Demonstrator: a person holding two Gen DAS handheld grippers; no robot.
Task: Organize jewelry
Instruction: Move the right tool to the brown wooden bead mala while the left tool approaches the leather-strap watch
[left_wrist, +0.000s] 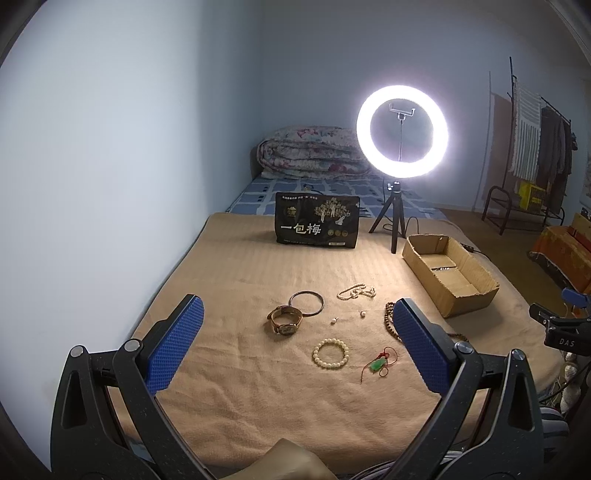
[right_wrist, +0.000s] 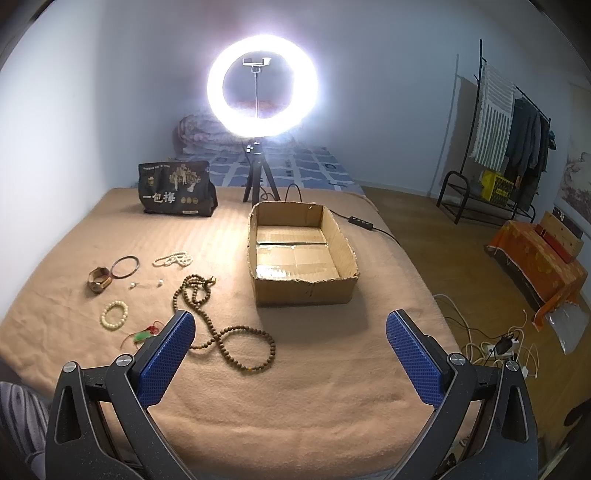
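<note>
The left hand-held gripper (left_wrist: 297, 319) is hovering wide open above the watch (left_wrist: 284, 320) and pearl bracelet (left_wrist: 331, 352). The right hand-held gripper (right_wrist: 290, 328), likewise wide, is facing the cardboard box (right_wrist: 306, 291), possibly empty, with bare blanket (right_wrist: 314, 369) lying between.

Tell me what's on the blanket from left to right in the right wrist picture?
Watch → white bead bracelet → green pendant → pearl necklace → long brown bead string → cardboard box.
</note>
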